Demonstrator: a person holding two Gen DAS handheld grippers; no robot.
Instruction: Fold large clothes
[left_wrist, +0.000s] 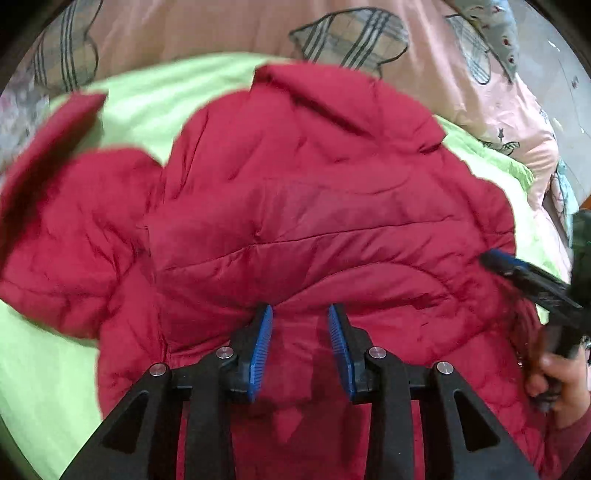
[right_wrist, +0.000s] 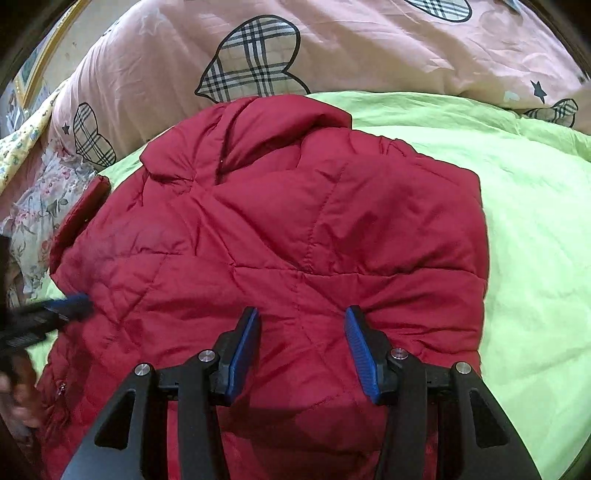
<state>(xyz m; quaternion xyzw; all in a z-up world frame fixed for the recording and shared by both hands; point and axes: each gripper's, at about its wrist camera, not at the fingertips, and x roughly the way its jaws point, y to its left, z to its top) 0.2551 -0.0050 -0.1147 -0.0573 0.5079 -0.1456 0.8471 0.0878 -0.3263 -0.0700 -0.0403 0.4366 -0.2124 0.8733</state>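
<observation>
A red quilted jacket (left_wrist: 314, 221) lies spread on a lime-green sheet (left_wrist: 40, 369), collar at the far end and one sleeve (left_wrist: 62, 229) flung out to the left. My left gripper (left_wrist: 301, 310) is open, its blue pads apart, with the tips resting against a puffy fold at the jacket's near part. In the right wrist view the same jacket (right_wrist: 295, 229) fills the middle. My right gripper (right_wrist: 301, 314) is open too, its tips pressing on the fabric, which puckers by the right fingertip (right_wrist: 354, 317). Each gripper shows at the other view's edge: right gripper (left_wrist: 495, 260), left gripper (right_wrist: 79, 301).
A pink duvet with plaid hearts (right_wrist: 258, 62) is bunched along the far side of the bed. Floral fabric (right_wrist: 44, 199) lies at the left edge. A hand (left_wrist: 557, 384) holds the right gripper's handle. Green sheet (right_wrist: 535, 258) lies bare to the jacket's right.
</observation>
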